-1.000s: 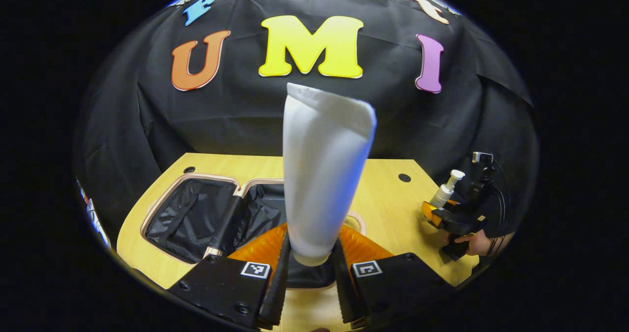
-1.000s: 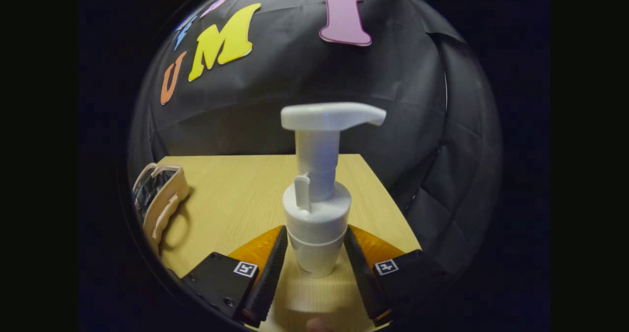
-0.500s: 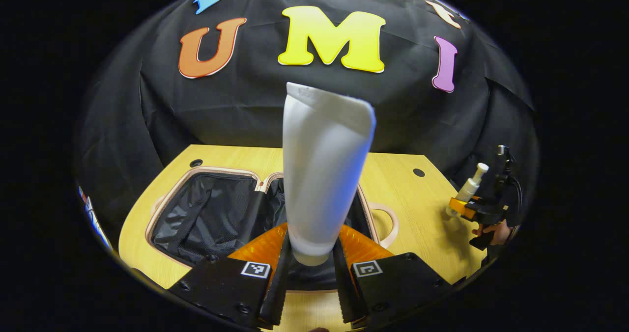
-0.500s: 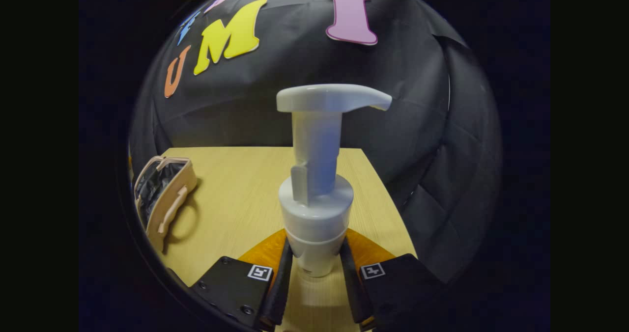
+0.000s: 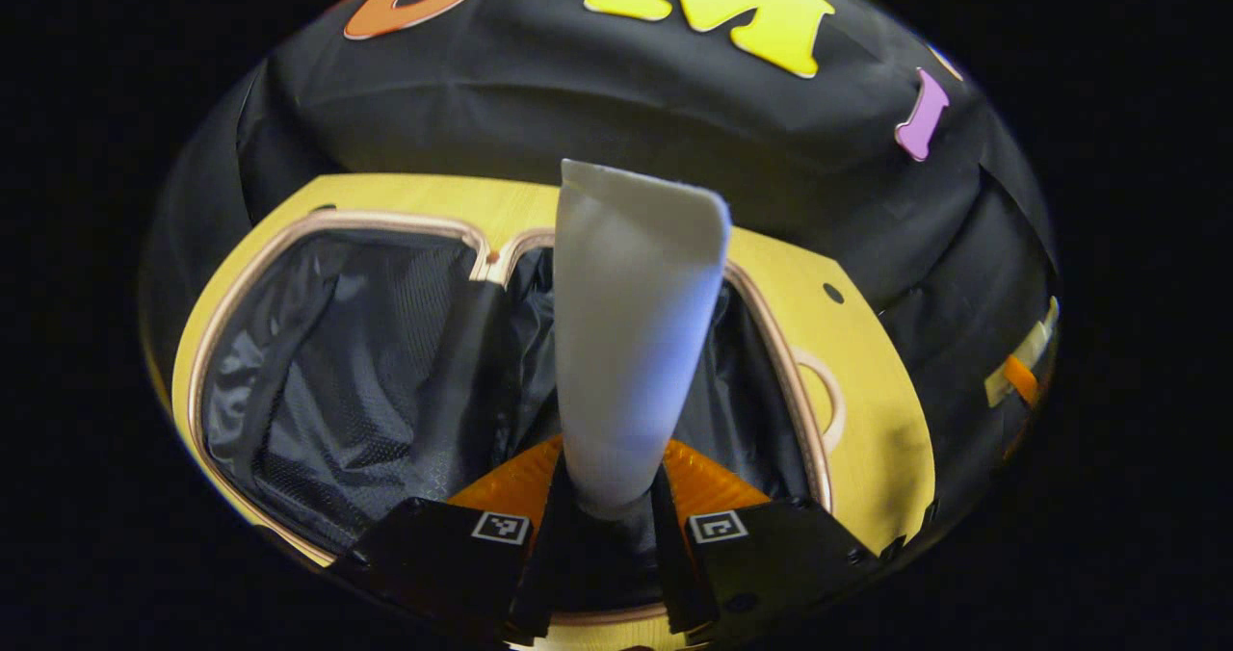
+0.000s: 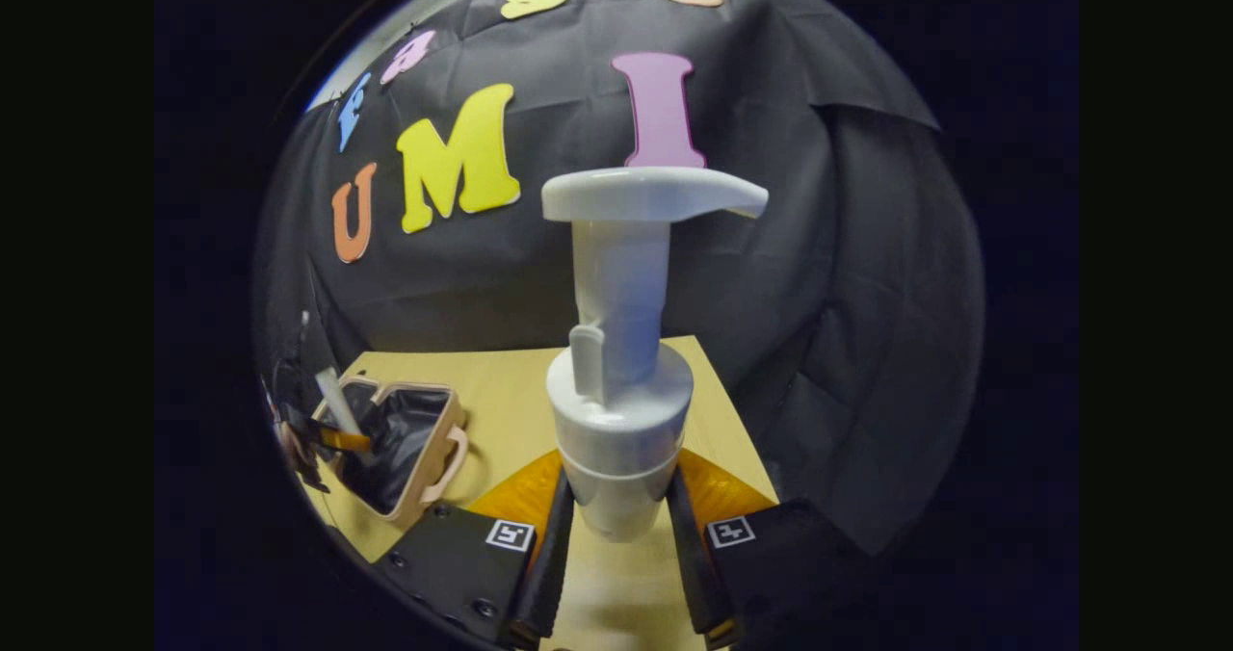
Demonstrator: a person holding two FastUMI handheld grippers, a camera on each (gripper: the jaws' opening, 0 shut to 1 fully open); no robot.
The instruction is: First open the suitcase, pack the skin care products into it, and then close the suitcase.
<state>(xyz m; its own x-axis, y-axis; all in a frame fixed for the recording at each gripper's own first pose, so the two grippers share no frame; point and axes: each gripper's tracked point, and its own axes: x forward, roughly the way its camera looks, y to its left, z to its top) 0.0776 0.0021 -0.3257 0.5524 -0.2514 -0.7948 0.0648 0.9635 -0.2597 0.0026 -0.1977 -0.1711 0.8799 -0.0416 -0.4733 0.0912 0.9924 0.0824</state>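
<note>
My left gripper [image 5: 609, 545] is shut on the lower end of a white squeeze tube [image 5: 631, 333], which points up and away from me. It hangs over the open suitcase [image 5: 337, 372], whose black-lined halves with a pale pink rim lie flat on the wooden table [image 5: 872, 410]. My right gripper [image 6: 616, 559] is shut on the base of a white pump bottle [image 6: 621, 391], held upright above the table [image 6: 501, 381]. In the right gripper view the suitcase [image 6: 409, 439] lies far left, with the left gripper [image 6: 323, 434] and the tube [image 6: 337, 405] above it.
The suitcase handle [image 5: 826, 403] sticks out on the right side toward the bare strip of table. A small round hole [image 5: 833, 293] sits in the tabletop near the far right corner. The black cloth wall stands close behind the table.
My left gripper moved forward and tilted down over the open suitcase, carrying the tube. My right gripper closed on the pump bottle and lifted it off the table, swinging toward the suitcase.
</note>
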